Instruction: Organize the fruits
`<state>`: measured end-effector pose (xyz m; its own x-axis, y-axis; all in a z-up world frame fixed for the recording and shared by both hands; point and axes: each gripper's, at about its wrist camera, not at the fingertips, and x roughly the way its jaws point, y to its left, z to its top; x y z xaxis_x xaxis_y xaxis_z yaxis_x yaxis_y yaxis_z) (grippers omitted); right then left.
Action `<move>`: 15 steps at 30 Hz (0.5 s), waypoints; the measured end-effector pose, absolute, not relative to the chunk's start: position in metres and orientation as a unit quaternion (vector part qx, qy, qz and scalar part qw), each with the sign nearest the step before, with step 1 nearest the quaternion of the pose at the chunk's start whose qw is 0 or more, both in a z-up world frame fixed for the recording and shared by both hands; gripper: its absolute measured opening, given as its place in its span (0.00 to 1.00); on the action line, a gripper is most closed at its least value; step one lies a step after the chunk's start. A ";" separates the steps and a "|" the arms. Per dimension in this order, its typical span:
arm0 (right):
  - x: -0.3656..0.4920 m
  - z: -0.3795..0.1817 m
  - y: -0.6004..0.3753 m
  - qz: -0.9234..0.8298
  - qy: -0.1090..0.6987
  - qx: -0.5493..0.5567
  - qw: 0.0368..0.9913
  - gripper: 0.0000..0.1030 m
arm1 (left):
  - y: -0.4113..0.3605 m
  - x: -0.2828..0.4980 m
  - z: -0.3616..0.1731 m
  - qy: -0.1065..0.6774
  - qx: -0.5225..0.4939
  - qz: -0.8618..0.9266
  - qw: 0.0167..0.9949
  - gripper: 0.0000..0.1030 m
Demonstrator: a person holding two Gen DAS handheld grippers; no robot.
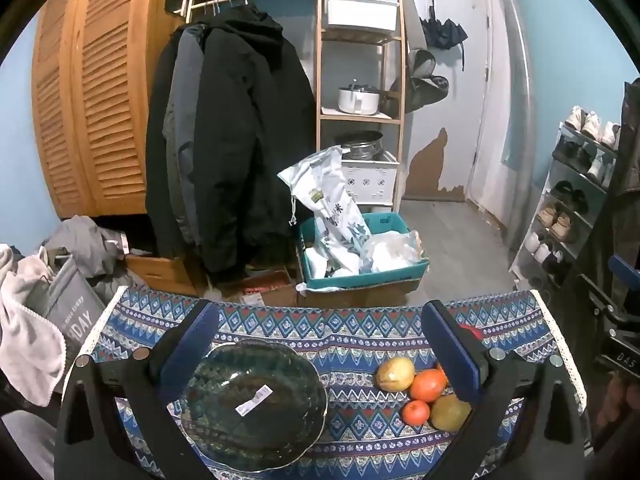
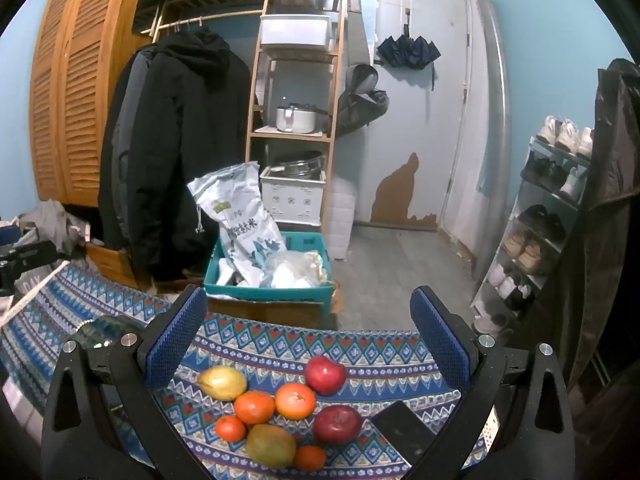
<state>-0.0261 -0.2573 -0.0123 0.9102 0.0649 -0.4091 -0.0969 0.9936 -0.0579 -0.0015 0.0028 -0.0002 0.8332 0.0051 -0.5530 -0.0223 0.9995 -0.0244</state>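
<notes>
Patterned tablecloth [image 2: 360,344] has 8 fruits [image 2: 295,400] between the right fingers, bowl [image 1: 252,404] by the left ones.

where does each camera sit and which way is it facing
Left wrist: on the left claw, angled down over the patterned tablecloth at the dark glass bowl; its own open blue fingers show, with the other rig at the right edge.
Right wrist: on the right claw, angled down at the fruit pile and a phone; open fingers show.
Shared: the tablecloth, the fruit, the teal crate, the black coat.
</notes>
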 end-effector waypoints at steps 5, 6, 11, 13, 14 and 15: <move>-0.026 -0.013 -0.257 0.041 0.208 -0.039 0.976 0.97 | 0.003 -0.003 0.001 0.289 -0.018 0.006 0.957 0.99; -0.026 -0.013 -0.257 0.041 0.208 -0.039 0.977 0.97 | 0.003 -0.003 0.001 0.289 -0.018 0.007 0.957 0.99; -0.026 -0.013 -0.257 0.041 0.208 -0.039 0.976 0.97 | 0.005 -0.003 0.000 0.289 -0.020 0.007 0.957 0.99; -0.026 -0.013 -0.257 0.040 0.208 -0.039 0.976 0.97 | 0.005 -0.003 0.000 0.289 -0.021 0.006 0.957 0.99; -0.026 -0.013 -0.257 0.041 0.209 -0.039 0.976 0.97 | 0.005 -0.004 0.000 0.289 -0.020 0.006 0.957 0.99; -0.026 -0.013 -0.257 0.041 0.209 -0.039 0.976 0.97 | 0.005 -0.004 0.000 0.288 -0.020 0.006 0.957 0.99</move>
